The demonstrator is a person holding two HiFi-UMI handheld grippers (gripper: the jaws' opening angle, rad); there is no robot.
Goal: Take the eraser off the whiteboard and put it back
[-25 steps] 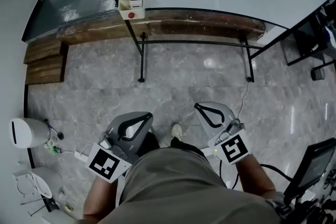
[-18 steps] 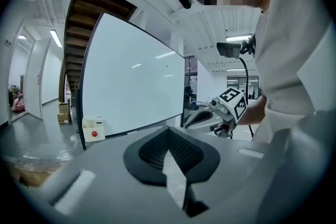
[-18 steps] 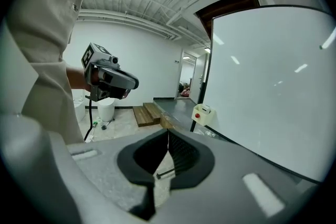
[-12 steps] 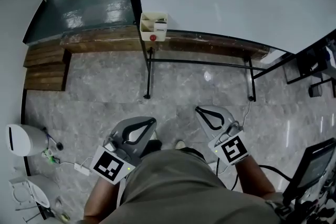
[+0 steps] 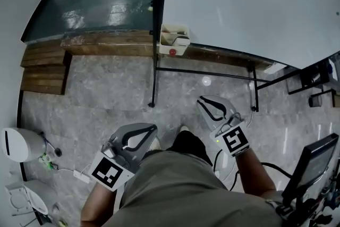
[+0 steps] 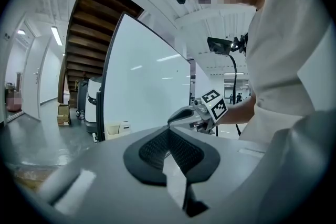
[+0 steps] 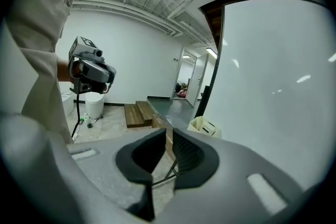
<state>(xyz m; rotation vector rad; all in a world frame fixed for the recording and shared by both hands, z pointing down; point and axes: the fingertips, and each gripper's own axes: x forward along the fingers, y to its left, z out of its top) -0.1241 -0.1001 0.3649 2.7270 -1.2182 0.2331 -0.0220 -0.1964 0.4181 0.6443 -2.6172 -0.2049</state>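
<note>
Gripping nothing, with left gripper [image 5: 152, 128] jaws pressed together and right gripper [image 5: 202, 100] jaws just opening to a narrow gap, short of the whiteboard [image 5: 249, 2]; eraser indistinct, probably in the box [image 5: 179, 49] at its lower corner, likely light, stiff, pinchable across its sides.

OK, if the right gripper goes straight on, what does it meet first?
Nothing near. The right gripper, jaws just opening and empty, aims slightly down across floor toward the stand leg under the tray. Probably floor or that leg comes first; depth is unclear.
</note>
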